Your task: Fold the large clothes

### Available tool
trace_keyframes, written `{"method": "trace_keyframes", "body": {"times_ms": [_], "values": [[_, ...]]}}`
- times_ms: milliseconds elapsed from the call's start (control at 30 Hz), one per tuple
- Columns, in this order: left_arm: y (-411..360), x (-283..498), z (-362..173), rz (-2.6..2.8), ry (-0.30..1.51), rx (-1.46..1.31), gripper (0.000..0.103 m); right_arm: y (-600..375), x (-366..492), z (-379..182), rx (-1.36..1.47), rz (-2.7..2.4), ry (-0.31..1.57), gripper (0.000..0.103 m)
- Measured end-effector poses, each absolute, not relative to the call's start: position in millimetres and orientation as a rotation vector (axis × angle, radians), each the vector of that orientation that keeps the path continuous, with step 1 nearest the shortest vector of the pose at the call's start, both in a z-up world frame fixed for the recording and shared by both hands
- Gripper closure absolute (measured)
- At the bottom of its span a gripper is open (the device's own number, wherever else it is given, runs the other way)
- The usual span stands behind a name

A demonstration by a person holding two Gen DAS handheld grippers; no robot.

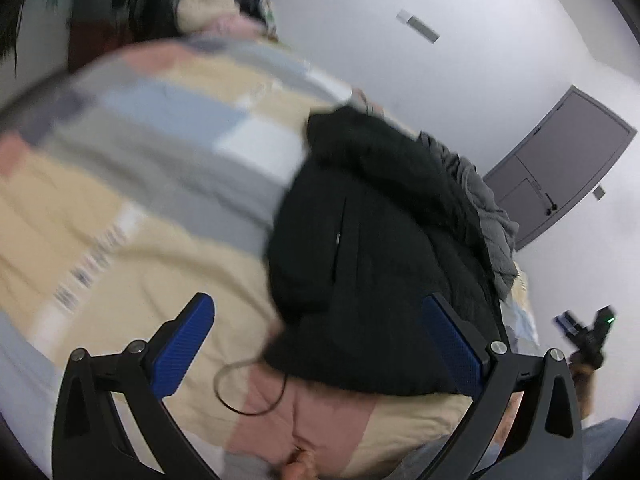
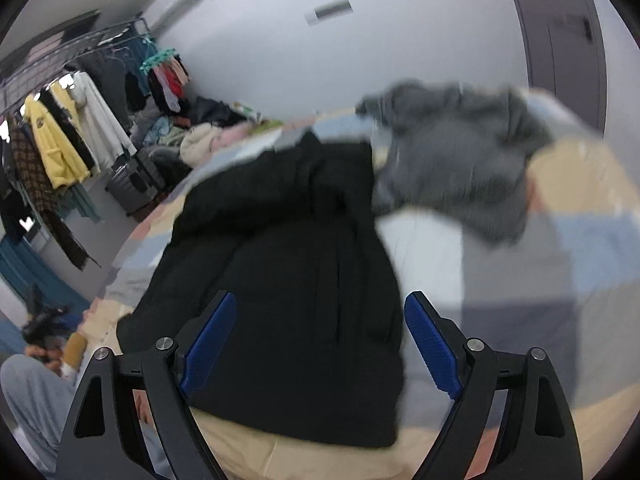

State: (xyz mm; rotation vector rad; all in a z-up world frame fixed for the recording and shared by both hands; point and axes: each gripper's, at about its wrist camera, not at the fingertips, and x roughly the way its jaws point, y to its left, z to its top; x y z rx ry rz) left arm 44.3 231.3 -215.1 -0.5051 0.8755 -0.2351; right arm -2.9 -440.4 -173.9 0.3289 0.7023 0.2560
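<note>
Bed: a patchwork cover [image 2: 592, 264] in beige, grey, pale blue and pink carries everything; both views are blurred.
Black garment: the big black jacket [image 2: 288, 280] lies along the middle of the bed, bunched, its hem just short of the near edge, and a thin dark cord [image 1: 240, 384] trails off it there.
Handling: it looks thick, soft and fairly heavy, likely to sag and slump when lifted, so I'd pinch doubled fabric at the hem corners or shoulders, not one slick layer.
Grey garment: a crumpled grey top [image 2: 460, 160] is touching the jacket's far side.
Right gripper [image 2: 320, 344]: fingers spread wide, empty, over the jacket's near end.
Left gripper [image 1: 316, 352]: fingers spread wide, holding nothing, above the hem.
</note>
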Motion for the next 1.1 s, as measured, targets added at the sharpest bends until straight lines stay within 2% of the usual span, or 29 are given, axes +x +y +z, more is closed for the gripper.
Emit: {"method": "trace_keyframes", "body": {"times_ms": [300,700,767,833,933,1100], "values": [[211,69,-306,-0.379,0.959,-0.696,0.001,-443,7,-264,0.470,0.249,0.834,0.018],[171,95,-339,-0.434,1.036,-0.605,0.001,-455,33,-308,0.549,0.203,0.940,0.018],[170,94,-338,-0.468,1.043,-0.634,0.006,-453,35,-311,0.571,0.243,0.964,0.018],[171,89,-335,-0.498,1.052,-0.671,0.022,-451,33,-311,0.598,0.293,0.972,0.017],[174,77,-327,-0.549,1.053,-0.715,0.041,-445,26,-306,0.630,0.372,0.946,0.016],[171,68,-316,-0.566,1.043,-0.643,0.042,-432,24,-302,0.545,0.366,0.945,0.016]]}}
